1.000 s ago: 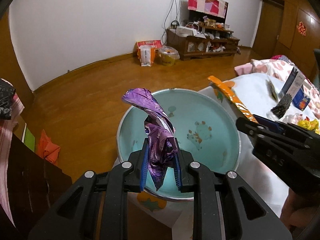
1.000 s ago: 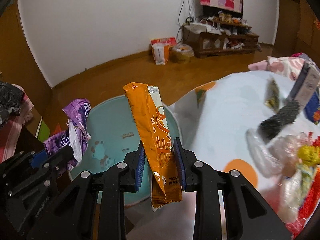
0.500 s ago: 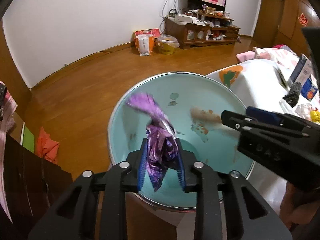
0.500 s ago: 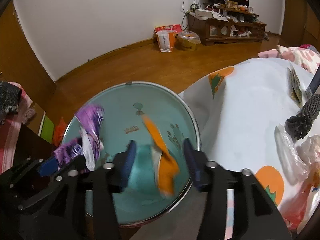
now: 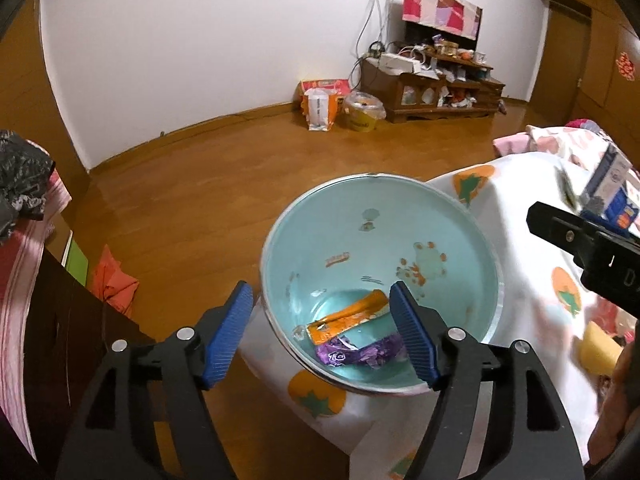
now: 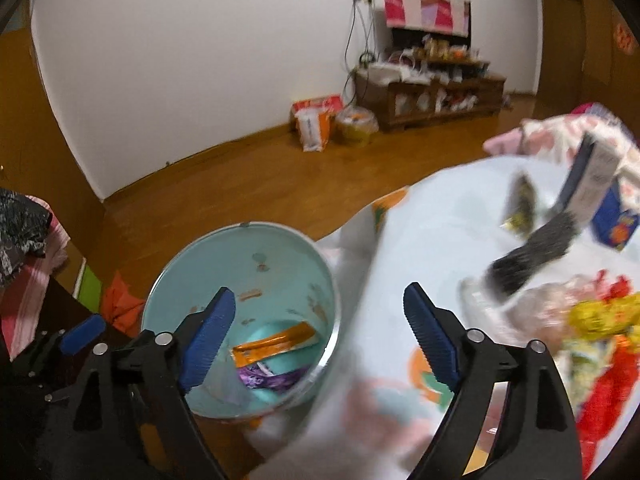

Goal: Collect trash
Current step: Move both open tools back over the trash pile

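Observation:
A pale blue basin [image 5: 472, 240] [image 6: 320, 264] stands at the edge of the white tablecloth. On its bottom lie an orange wrapper [image 5: 346, 316] [image 6: 274, 346] and a purple wrapper [image 5: 360, 354] [image 6: 272, 380]. My left gripper [image 5: 322, 336] hangs over the basin's near rim, jaws opening, with nothing pinched between its blue pads. My right gripper [image 6: 316, 340] hovers over the basin's right rim and the cloth, jaws opening and empty as well. More wrappers [image 6: 592, 320] and a black brush [image 6: 528, 252] lie on the table at the right.
A carton [image 6: 600, 184] and a small packet [image 6: 520, 204] stand on the tablecloth [image 6: 432, 232]. Dark furniture with striped cloth [image 5: 24, 264] is at the left. Wooden floor [image 5: 200, 200] stretches behind, with bags [image 5: 320, 108] and a low cabinet [image 5: 436, 88] by the wall.
Both grippers opened and let go: the purple wrapper left the left jaws, the orange wrapper left the right jaws, and both now lie in the basin. The right gripper rose.

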Demonstrator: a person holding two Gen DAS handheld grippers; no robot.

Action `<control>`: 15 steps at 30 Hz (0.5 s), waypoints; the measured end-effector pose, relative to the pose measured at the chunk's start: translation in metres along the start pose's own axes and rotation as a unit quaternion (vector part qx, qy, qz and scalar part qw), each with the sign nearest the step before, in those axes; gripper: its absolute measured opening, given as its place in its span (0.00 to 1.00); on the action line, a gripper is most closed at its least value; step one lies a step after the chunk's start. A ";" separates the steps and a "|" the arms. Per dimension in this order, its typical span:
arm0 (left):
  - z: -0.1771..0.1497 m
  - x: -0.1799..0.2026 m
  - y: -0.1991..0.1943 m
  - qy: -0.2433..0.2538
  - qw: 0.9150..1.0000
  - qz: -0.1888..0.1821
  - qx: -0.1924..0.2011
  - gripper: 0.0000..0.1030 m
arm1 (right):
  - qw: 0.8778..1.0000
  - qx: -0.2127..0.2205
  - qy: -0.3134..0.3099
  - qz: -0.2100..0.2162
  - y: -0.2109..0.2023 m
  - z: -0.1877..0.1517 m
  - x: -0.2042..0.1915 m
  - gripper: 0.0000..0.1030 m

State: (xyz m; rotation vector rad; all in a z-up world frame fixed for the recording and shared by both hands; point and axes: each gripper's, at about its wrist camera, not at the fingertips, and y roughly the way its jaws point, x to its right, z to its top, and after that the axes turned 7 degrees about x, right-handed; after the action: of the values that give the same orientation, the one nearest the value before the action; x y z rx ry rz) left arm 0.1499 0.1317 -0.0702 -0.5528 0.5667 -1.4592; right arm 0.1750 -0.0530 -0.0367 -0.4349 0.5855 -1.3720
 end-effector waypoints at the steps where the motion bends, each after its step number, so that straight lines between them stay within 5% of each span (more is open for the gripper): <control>1: -0.001 0.004 -0.005 0.004 1.000 -0.001 0.003 0.70 | 1.000 0.004 -0.003 -0.001 -0.008 -0.001 0.003 0.84; 15: -0.009 0.062 -0.062 0.040 0.999 -0.018 0.030 0.82 | 0.997 0.026 0.045 -0.060 -0.087 -0.023 0.064 0.88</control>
State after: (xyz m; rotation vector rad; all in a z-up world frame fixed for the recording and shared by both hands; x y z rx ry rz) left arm 0.0988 0.0669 -0.0376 -0.4619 0.5766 -1.5316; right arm 0.0991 -0.1289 -0.0104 -0.3721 0.6026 -1.5237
